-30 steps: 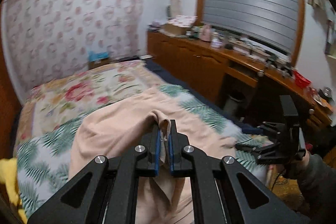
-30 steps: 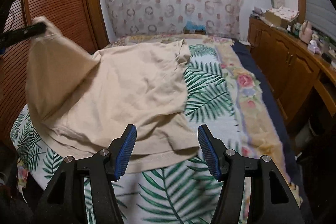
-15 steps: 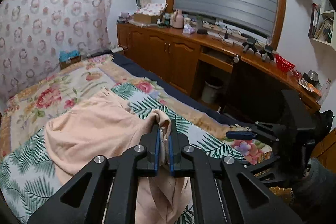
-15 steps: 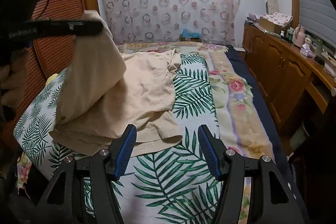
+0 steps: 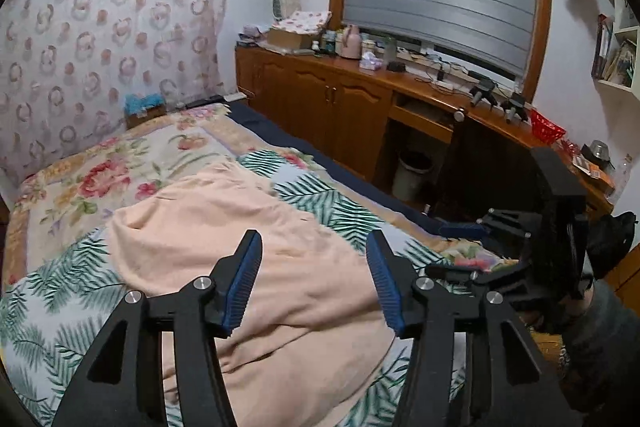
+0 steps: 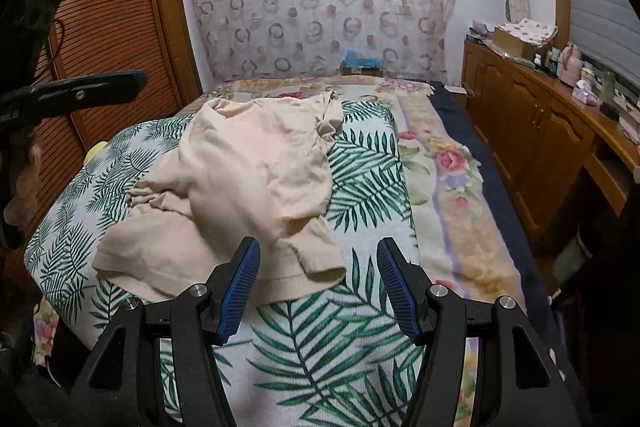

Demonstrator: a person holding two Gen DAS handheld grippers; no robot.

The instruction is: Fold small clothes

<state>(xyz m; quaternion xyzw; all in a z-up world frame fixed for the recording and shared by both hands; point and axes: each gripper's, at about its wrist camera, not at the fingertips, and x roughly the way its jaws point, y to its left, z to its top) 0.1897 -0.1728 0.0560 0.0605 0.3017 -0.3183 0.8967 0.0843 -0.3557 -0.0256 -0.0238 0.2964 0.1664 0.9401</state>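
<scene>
Now both tongs [image 5: 314,283] [image 6: 318,285] gape, released, above the peach shirt [image 6: 248,187] on the palm-leaf blanket [image 6: 360,163].

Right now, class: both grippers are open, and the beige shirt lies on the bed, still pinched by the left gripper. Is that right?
Not quite. The left gripper holds nothing: the left wrist view shows its jaws apart above the beige shirt. The right gripper is open too, and the shirt lies on the bed.
</scene>
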